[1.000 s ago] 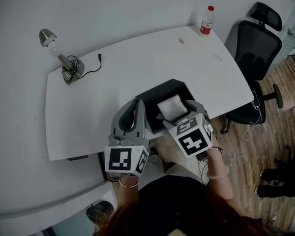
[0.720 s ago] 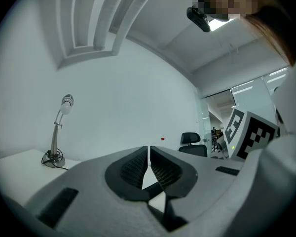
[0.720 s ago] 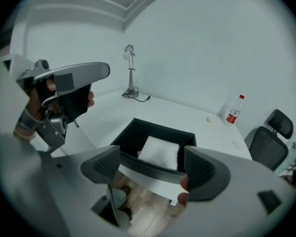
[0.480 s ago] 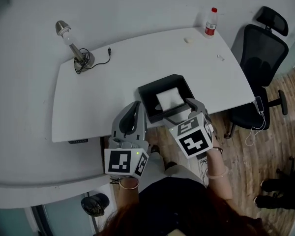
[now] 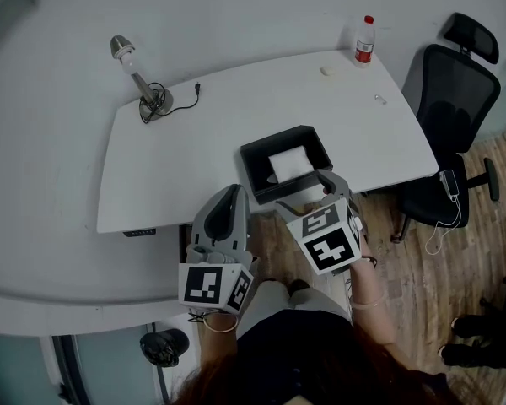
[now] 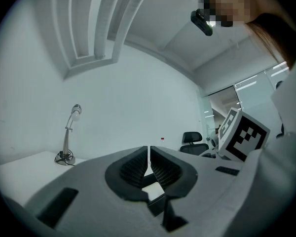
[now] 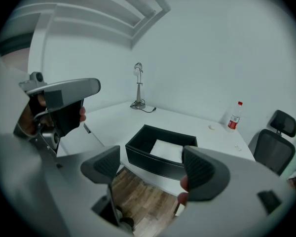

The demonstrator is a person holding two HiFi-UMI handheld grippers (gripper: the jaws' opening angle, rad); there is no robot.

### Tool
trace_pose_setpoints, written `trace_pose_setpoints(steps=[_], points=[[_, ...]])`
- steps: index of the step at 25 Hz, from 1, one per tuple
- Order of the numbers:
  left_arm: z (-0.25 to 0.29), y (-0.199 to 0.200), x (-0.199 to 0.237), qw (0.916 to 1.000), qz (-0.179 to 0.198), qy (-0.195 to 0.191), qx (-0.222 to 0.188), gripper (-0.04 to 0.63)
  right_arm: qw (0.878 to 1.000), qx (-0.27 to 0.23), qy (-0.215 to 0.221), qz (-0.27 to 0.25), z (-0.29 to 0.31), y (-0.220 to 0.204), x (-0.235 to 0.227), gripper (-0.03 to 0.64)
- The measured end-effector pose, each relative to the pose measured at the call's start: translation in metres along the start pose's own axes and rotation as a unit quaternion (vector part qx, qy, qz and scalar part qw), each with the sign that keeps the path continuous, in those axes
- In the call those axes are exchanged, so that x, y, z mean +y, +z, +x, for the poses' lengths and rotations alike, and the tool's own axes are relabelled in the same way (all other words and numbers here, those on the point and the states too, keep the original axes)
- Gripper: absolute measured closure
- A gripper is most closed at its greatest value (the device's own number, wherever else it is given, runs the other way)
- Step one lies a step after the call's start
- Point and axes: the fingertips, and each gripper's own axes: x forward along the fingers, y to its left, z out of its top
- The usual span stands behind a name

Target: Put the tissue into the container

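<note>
Holding both grippers off the near edge of the white table (image 5: 202, 133), over the wood floor (image 5: 422, 294). The left gripper (image 5: 230, 199) has its jaws pressed together with nothing between them. It sits left of the container and apart from it. The right gripper (image 5: 308, 194) has its jaws spread wide and grips nothing. In the right gripper view the black container (image 7: 153, 157) shows through the gap, beyond the jaws and not touching them.

The white tissue (image 5: 288, 164) lies flat inside the container (image 5: 255, 175), toward its right side. From the head view the right gripper's far jaw covers the container's near right corner.

Around them:
- A desk lamp (image 5: 139, 78) with a coiled cable (image 5: 185, 95) stands at the far left of the table.
- A red-capped water bottle (image 5: 365, 39) stands at the far right corner, with a small pale object (image 5: 325, 70) beside it.
- A black office chair (image 5: 455, 91) stands to the right of the table.
</note>
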Motion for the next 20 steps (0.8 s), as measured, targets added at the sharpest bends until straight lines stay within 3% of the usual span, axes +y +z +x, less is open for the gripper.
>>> trace_pose_setpoints(steps=[16,18,20], points=[[-0.046,0.003,-0.013,1.0000,0.002,0.003,-0.003,0.558,0.999,-0.038,-0.022,0.022,-0.029,-0.002,0.016,0.220],[-0.057,0.005,-0.014,1.0000,0.002,0.005,-0.004,0.558,0.998,-0.045,-0.042,0.020,-0.037,-0.002,0.019,0.270],[-0.068,0.007,-0.015,1.0000,0.002,0.007,-0.005,0.558,0.996,-0.052,-0.067,0.011,-0.046,-0.003,0.021,0.397]])
